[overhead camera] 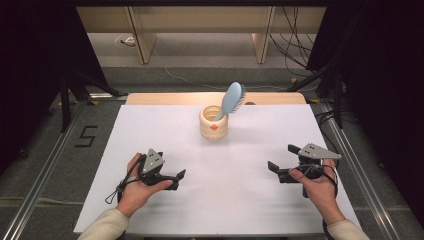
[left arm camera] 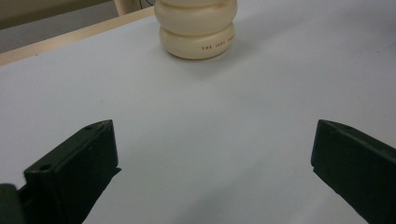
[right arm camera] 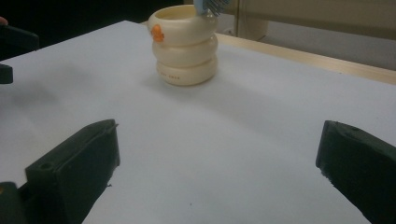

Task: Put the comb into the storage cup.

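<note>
Left hand-held gripper (overhead camera: pixel 176 177): held in the person's left hand (overhead camera: pixel 136 186) at the near left of the tabletop (overhead camera: pixel 240 200); jaws spread wide with nothing between them (the left gripper view shows bare white surface in the gap).
Right hand-held gripper (overhead camera: pixel 283 161): held in the person's right hand (overhead camera: pixel 320 186) at the near right; jaws spread wide and empty, pointing toward the middle of the tabletop.
Tabletop: white sheet over a wooden board, whose edge shows along the far side.
Cream holder (overhead camera: pixel 214 122): ribbed, ring-stacked pot with a small orange mark on its side, upright at the far centre, well apart from both grippers.
Hairbrush (overhead camera: pixel 233 98): light blue, handle down inside the cream holder, head leaning up and to the right.
Floor (overhead camera: pixel 45 145): grey, marked with a dark "5" to the left of the tabletop.
</note>
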Tool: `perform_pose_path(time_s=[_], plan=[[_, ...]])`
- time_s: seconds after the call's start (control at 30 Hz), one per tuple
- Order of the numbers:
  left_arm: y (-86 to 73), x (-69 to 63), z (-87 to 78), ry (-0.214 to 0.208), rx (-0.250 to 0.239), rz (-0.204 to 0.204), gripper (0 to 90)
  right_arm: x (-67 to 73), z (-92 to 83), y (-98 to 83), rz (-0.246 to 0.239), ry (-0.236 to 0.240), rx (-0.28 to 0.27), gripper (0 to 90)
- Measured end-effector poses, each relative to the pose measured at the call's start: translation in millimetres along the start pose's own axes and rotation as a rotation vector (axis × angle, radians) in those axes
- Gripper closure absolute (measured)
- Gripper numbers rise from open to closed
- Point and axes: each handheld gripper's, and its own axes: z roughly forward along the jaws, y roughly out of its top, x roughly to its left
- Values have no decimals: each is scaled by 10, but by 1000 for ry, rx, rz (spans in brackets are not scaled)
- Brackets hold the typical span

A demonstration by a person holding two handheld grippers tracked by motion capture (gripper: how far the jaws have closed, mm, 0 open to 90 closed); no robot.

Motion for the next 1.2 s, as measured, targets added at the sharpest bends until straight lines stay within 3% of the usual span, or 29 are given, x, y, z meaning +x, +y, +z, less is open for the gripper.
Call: perform_pose_path(time_s=[0.53,1.2], plan=[[-1,17,-12,4,-2,-3,2,-21,-146,-135,4,-4,3,5],[-4,-15,1,-8,0,4,2,-35,-157,-245,16,3,-13,17]])
